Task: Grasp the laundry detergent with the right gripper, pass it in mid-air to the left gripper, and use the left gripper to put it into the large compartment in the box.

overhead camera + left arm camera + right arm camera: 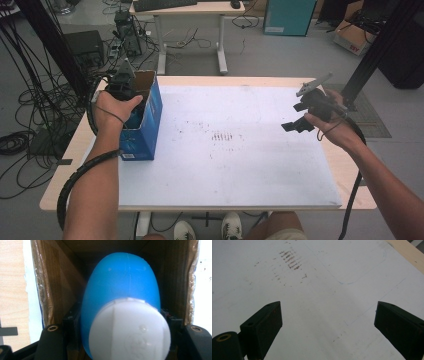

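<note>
Blue bottle (120, 290) with white cap (130, 331) sits clamped in my left gripper (121, 82), inside the open cardboard box (150, 117) on the desk (225, 150). Release remains. My right gripper (327, 322) hovers, jaws apart, empty.

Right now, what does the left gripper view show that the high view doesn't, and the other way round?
Left gripper view: a blue bottle with a white cap held between the left tongs, down in the box's brown inside. High view: the box's blue outside, the white sheet on the table, and the right tongs, open above it. Both: the cardboard box.
</note>
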A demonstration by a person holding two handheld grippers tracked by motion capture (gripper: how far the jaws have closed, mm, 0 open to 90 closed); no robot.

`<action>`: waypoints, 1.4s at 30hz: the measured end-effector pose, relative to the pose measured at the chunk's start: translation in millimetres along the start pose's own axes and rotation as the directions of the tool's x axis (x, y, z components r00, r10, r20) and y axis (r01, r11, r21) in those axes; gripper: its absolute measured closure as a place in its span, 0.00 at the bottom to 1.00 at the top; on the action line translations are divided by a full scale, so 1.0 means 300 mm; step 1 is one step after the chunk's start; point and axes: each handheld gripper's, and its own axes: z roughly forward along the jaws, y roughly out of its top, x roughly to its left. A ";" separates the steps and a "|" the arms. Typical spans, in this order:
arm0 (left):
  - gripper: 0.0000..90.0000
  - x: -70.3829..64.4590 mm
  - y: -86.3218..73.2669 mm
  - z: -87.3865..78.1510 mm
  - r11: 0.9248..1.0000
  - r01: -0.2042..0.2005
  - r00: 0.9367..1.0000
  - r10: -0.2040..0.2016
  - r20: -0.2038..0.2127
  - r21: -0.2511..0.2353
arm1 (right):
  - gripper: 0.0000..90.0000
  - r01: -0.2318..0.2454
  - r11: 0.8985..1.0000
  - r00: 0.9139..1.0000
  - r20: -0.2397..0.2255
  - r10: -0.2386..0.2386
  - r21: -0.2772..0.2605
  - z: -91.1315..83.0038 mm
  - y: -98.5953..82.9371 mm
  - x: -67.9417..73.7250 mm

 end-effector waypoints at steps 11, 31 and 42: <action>0.40 0.004 -0.001 -0.001 1.000 -0.010 1.000 0.010 -0.005 -0.001 | 0.09 0.000 1.000 1.000 0.003 0.000 0.002 -0.003 0.001 -0.001; 0.40 0.000 -0.001 0.000 1.000 0.000 1.000 0.000 -0.002 0.000 | 0.09 0.006 1.000 1.000 0.000 -0.006 0.005 0.000 0.003 -0.002; 0.40 -0.001 -0.001 0.001 1.000 -0.001 1.000 0.001 -0.002 -0.001 | 0.09 0.003 1.000 1.000 0.003 -0.003 -0.002 -0.005 0.000 -0.002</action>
